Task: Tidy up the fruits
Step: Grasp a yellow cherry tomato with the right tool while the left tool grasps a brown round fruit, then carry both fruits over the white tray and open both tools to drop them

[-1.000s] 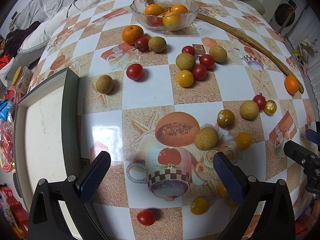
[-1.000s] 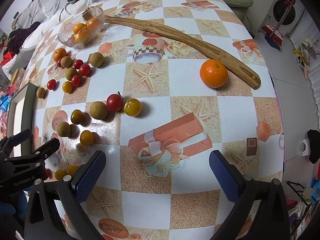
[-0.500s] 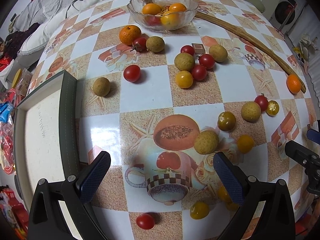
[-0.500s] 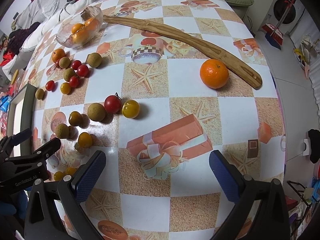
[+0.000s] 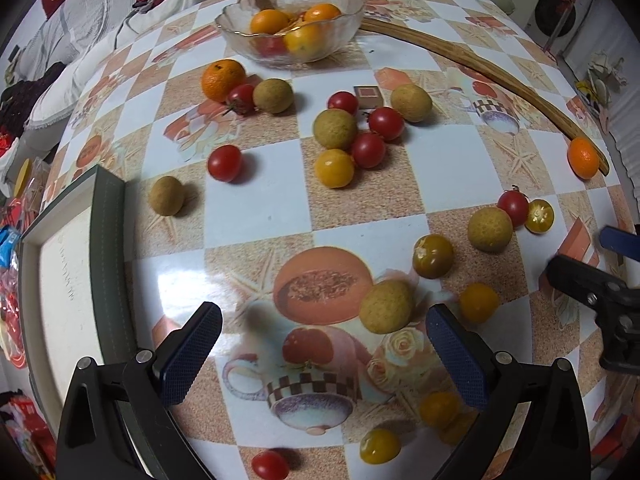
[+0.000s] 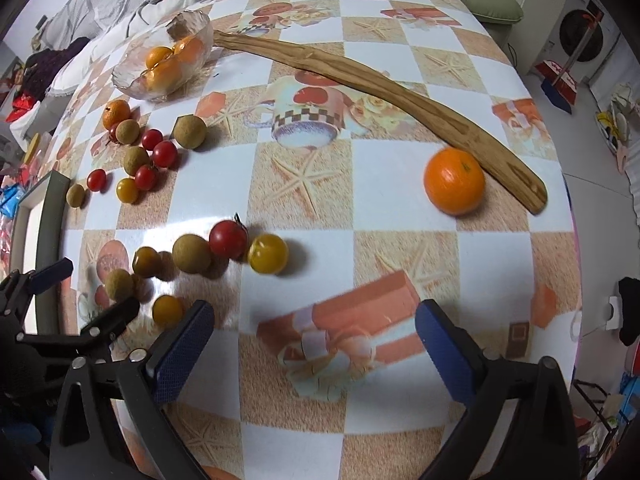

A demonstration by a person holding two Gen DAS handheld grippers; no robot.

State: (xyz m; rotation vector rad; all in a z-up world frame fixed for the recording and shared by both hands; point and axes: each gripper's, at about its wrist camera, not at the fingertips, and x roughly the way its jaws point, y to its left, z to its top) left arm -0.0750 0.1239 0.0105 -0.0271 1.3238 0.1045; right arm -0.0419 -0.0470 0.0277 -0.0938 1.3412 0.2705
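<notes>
Both grippers have eased forward and lower over the table since a second ago, so the scattered fruit sits larger and nearer in each view, though nothing on the table has shifted. On the left gripper (image 5: 322, 338) the jaws stand released and empty, hovering over the printed melon, with a tan longan (image 5: 386, 307) just inside the right finger and a yellow tomato (image 5: 478, 302) just beyond it. Similarly, the right gripper (image 6: 314, 338) is spread wide with nothing between its fingers, above the printed gift box; the closest fruit there is a small orange-yellow tomato (image 6: 168, 310) beside its left finger, while a red tomato (image 6: 228, 239) and a yellow one (image 6: 268, 253) lie farther ahead. Further out, a big orange (image 6: 454, 181) rests against the long wooden stick (image 6: 400, 96), and a glass bowl (image 5: 240, 20) at the far side already holds several oranges. A framed tray (image 5: 108, 240) lies at the left edge. Judging by the approach, the sorting has barely begun, and the longan looks like the left gripper's likely first pick.
</notes>
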